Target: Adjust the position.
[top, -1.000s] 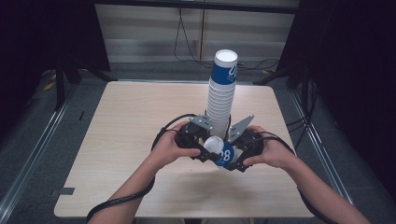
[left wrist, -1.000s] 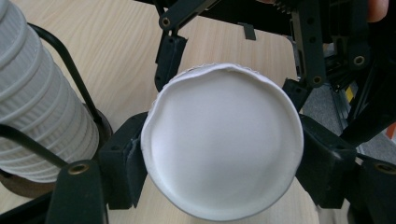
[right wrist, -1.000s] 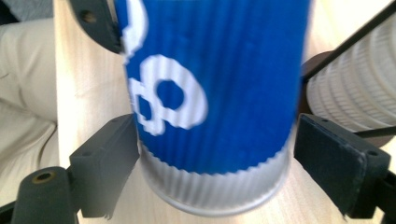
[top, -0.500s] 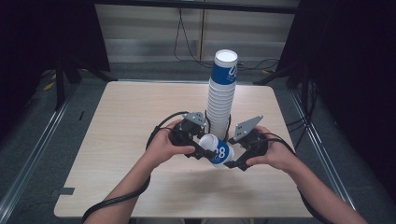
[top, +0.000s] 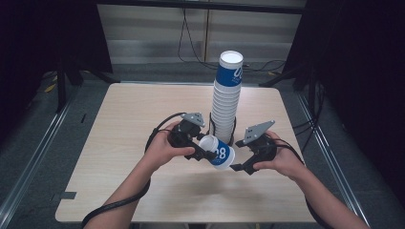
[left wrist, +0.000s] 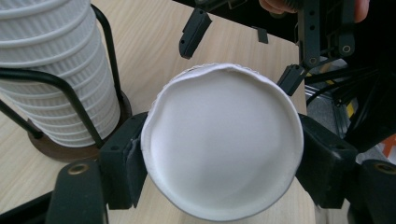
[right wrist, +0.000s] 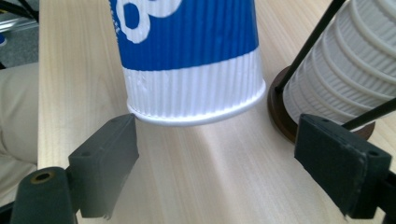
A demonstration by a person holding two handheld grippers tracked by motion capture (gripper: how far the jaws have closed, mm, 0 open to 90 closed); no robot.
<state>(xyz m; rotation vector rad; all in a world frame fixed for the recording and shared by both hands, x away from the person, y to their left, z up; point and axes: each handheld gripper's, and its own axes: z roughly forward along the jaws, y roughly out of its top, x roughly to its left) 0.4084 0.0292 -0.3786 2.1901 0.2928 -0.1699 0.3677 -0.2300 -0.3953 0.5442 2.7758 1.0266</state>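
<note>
A blue and white ribbed paper cup [top: 218, 152] lies on its side above the table between my two hands. My left gripper [top: 204, 153] is shut on its base end. In the left gripper view the cup's white bottom [left wrist: 222, 140] is pinched from both sides by the left gripper [left wrist: 219, 163]. My right gripper [top: 240, 164] stands open just off the cup's mouth end. In the right gripper view the cup [right wrist: 191, 56] hangs above and ahead of the right gripper [right wrist: 233, 158], and its pads [right wrist: 109, 161] touch nothing.
A tall stack of upturned paper cups [top: 227, 100] stands in a black wire holder on a round wooden base [right wrist: 280, 112], just behind the grippers. The wooden table [top: 133, 114] is ringed by dark floor and cables.
The two grippers, close together around the cup a second ago, have drawn apart. The right one has come off the cup, which stays in the left gripper.
</note>
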